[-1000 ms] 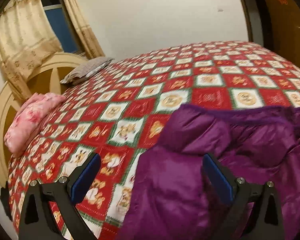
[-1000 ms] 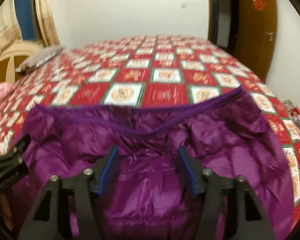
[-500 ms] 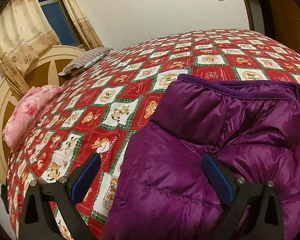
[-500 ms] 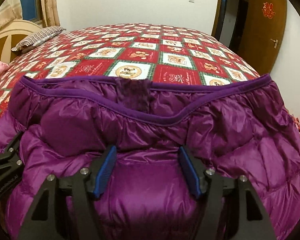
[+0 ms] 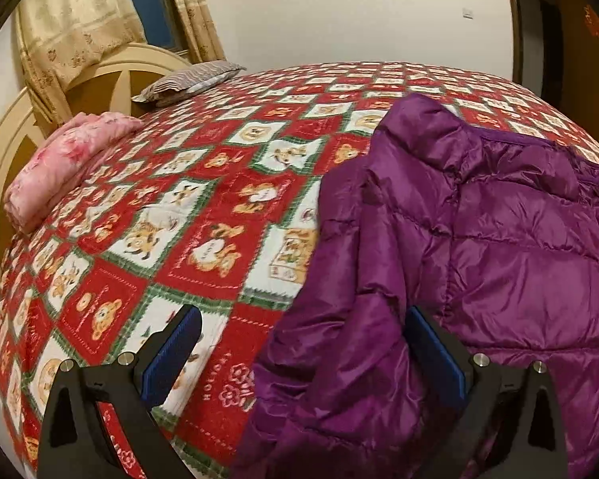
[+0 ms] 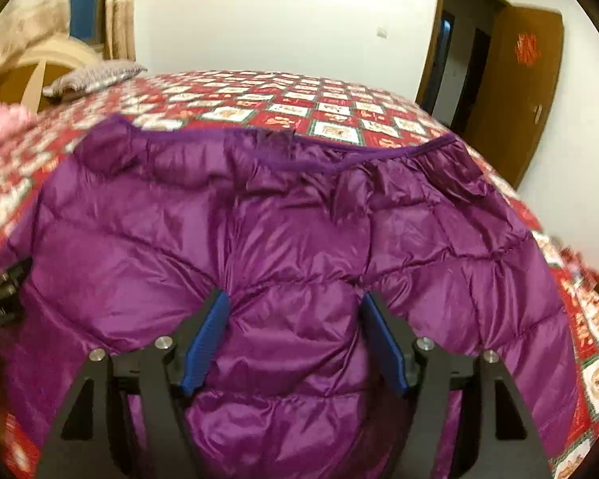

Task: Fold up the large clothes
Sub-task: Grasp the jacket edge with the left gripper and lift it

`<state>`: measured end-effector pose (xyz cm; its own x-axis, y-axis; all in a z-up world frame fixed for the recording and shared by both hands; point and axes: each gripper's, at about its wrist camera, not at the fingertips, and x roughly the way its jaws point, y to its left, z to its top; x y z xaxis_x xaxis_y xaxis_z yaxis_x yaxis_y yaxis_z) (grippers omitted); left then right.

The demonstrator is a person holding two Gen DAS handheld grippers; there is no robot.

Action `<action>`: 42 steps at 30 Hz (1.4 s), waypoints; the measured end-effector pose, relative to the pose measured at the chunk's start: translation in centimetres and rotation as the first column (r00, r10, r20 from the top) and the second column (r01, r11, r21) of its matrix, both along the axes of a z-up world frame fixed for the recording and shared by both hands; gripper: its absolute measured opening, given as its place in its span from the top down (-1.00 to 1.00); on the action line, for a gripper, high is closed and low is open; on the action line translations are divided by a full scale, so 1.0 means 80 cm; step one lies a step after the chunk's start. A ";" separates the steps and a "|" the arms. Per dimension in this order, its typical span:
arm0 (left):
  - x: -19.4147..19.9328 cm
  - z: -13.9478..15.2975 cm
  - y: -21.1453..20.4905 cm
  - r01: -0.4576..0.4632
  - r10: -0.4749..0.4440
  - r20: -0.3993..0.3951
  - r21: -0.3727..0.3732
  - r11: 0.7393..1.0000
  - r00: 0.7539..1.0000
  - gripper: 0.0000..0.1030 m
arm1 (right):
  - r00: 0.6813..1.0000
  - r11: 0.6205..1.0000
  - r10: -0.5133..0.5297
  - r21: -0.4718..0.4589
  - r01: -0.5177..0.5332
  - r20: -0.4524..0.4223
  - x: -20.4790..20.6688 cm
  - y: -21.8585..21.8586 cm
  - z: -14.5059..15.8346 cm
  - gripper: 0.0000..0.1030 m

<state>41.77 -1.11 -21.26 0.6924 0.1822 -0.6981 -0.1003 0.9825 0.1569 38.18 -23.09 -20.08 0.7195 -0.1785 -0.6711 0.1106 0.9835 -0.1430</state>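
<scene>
While spread across near side of bed (image 5: 203, 207), purple puffer jacket (image 6: 299, 239) lay mostly flat, quilted back up, hem edge w/ purple trim toward far side, left flank bunched & rumpled. Left gripper (image 5: 303, 355) hovered low over jacket's left edge, jaws wide apart, one blue pad over bedspread, other over purple fabric; gripped nothing. Right gripper (image 6: 295, 343) sat over jacket's middle, jaws roughly half open w/ fabric bulging between pads (image 6: 207, 339); couldn't tell if pinching or just resting on it. Judged as early stage: garment laid out, no proper fold made yet, hands positioning for first side fold. Next move prob. called for closing left jaws on rumpled left edge, lifting & carrying it toward centre line, w/ right gripper pinning middle so slick shell wouldn't slide. Off to far left: pink blanket (image 5: 68, 163) near headboard (image 5: 4, 159), striped pillow (image 5: 187, 80) further back, well apart from jacket.
</scene>
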 end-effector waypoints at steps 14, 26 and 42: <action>-0.011 0.000 -0.014 0.175 -0.176 0.010 -0.178 0.968 0.984 0.58 | 1.000 1.000 -0.011 0.021 0.011 0.007 -0.038 -0.009 0.016 -0.42; -0.046 0.031 0.012 0.196 -0.179 0.102 -0.185 0.963 0.979 0.82 | 0.999 1.000 -0.028 0.001 0.028 -0.046 -0.032 0.012 -0.008 -0.50; -0.119 0.175 0.111 0.133 -0.119 0.311 -0.025 0.991 0.943 0.84 | 0.981 0.958 0.036 0.271 -0.087 0.189 -0.091 0.018 0.059 -0.45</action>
